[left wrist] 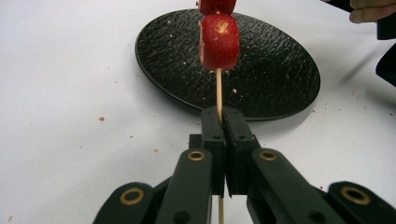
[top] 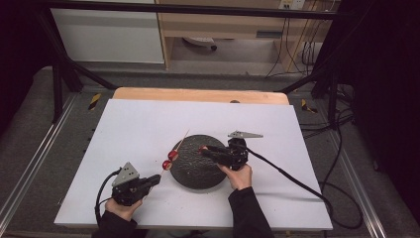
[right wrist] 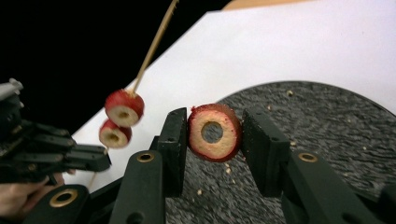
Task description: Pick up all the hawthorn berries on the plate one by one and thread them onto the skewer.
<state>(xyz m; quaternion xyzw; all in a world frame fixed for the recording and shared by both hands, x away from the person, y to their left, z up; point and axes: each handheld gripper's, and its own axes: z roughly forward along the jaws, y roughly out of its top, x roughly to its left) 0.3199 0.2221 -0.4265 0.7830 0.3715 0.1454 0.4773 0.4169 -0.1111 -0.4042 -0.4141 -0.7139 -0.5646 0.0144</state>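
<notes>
High view: left gripper (top: 156, 180) pinching wooden skewer (top: 174, 149) near its lower end, jaws pressed together on stick, two red fruit rings (top: 170, 159) riding on it beside black plate (top: 196, 174) edge. Right gripper (top: 204, 150) clamping third red fruit ring (right wrist: 214, 132) (holed, pale-fleshed) over plate, hovering near skewer on white table (top: 133, 124).

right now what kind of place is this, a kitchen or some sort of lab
Most likely a lab or recording setup, not a kitchen: a white table framed by black metal bars, cables trailing over grey carpet, and a person working a skewer with hand-held grippers over a black plate.
</notes>
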